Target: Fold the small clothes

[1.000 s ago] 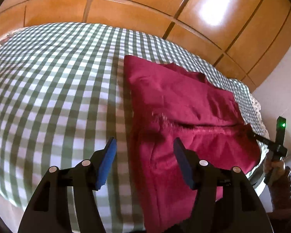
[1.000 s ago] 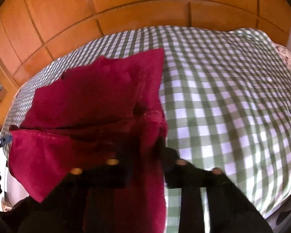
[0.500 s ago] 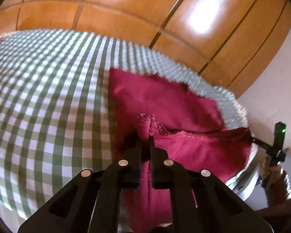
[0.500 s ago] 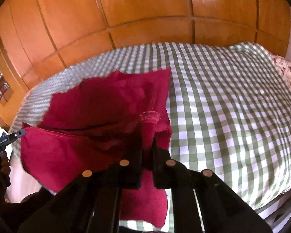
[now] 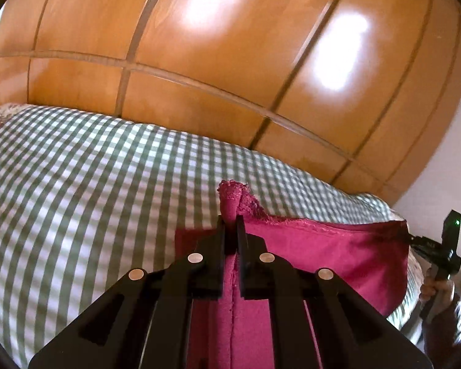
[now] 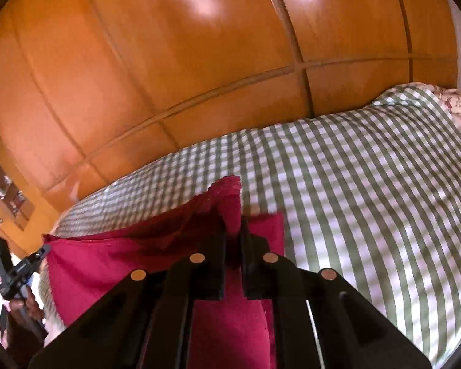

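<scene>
A dark red garment (image 5: 338,255) hangs stretched between both grippers above the bed. My left gripper (image 5: 230,220) is shut on one corner of its hemmed edge, and a tuft of cloth pokes out past the fingertips. My right gripper (image 6: 233,220) is shut on the opposite corner of the same garment (image 6: 113,264). Each gripper shows in the other's view: the right one far right (image 5: 436,252), the left one far left (image 6: 18,267). The lower part of the garment hangs out of sight below the fingers.
The bed has a green and white checked cover (image 5: 76,184) (image 6: 368,184). A floral pillow (image 6: 458,104) lies at one end. A wooden panelled wardrobe (image 5: 230,61) stands right behind the bed.
The left gripper closed on the garment's edge. Both grippers then rose and tilted up, lifting the near edge off the bed. More wardrobe and less bed now fill both views.
</scene>
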Demonstrator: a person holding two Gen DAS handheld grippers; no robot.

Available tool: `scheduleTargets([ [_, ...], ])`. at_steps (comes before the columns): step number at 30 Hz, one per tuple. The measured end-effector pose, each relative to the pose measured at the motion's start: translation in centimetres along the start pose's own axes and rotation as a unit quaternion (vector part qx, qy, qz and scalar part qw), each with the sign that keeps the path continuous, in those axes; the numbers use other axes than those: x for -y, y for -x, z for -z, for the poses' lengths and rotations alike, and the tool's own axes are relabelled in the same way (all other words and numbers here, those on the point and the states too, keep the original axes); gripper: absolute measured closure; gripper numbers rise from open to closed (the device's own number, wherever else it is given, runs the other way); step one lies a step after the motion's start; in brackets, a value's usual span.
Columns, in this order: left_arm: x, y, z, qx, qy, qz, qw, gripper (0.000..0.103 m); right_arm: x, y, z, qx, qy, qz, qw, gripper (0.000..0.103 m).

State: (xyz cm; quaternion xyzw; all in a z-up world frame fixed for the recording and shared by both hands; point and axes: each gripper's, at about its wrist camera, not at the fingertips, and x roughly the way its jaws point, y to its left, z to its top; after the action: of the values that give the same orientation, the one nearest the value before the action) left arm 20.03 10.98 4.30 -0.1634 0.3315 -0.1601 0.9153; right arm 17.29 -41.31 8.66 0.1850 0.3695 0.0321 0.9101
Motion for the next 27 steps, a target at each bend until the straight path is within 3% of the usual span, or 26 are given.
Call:
scheduleTargets([
  [5,-0.8,-5.7,-1.3,-0.03,0.002,-0.044,0.9986,0.098,0.5,-7.3,-0.7,-0.033,0.015,0.06,0.998,0.097],
  [8,-2.0,-9.0,-0.2,-0.067,0.01,-0.077,0.9948,0.098,2.2,-11.6,1.1,-0.086,-0.001,0.08,0.993,0.097],
  [10,-3.0,-11.0,0.7,-0.098,0.018,-0.109,0.9891,0.098,3.0,-12.6,1.9,-0.097,-0.007,0.081,0.992,0.096],
  [11,-3.2,-11.4,1.0,-0.112,0.018,-0.106,0.9878,0.098,3.2,-12.4,2.0,-0.093,-0.009,0.077,0.993,0.096],
  [12,-3.3,-11.4,1.3,-0.117,0.02,-0.11,0.9868,0.095,3.1,-12.0,2.0,-0.087,-0.01,0.073,0.993,0.094],
  [13,-3.3,-11.2,1.4,-0.115,0.021,-0.116,0.9864,0.089,3.1,-11.2,1.9,-0.077,-0.012,0.066,0.995,0.084],
  [14,-3.2,-10.6,1.3,-0.111,0.02,-0.131,0.985,0.065,3.0,-10.7,1.8,-0.07,-0.01,0.062,0.996,0.068],
  [15,-3.1,-10.0,1.2,-0.105,0.02,-0.137,0.9847,0.034,2.6,-9.5,1.7,-0.055,0.0,0.067,0.996,0.059],
  [16,-2.8,-9.1,1.2,-0.09,0.023,-0.137,0.9861,0.027,2.1,-8.4,1.6,-0.04,0.013,0.074,0.996,0.05],
  [17,-2.5,-7.5,1.1,-0.063,0.028,-0.129,0.9893,0.026,1.5,-7.3,1.6,-0.027,0.025,0.071,0.997,0.049],
  [21,0.2,-4.2,1.8,-0.022,-0.01,-0.116,0.993,0.026,-2.7,-4.3,2.1,-0.008,0.069,0.011,0.997,0.038],
  [24,3.0,-3.3,3.4,-0.004,-0.06,-0.112,0.9919,0.026,-7.0,-5.3,3.7,-0.041,0.113,-0.033,0.992,0.031],
  [27,4.9,-4.5,5.1,-0.019,-0.096,-0.106,0.9895,0.026,-10.5,-8.8,5.6,-0.086,0.147,-0.027,0.985,0.03],
])
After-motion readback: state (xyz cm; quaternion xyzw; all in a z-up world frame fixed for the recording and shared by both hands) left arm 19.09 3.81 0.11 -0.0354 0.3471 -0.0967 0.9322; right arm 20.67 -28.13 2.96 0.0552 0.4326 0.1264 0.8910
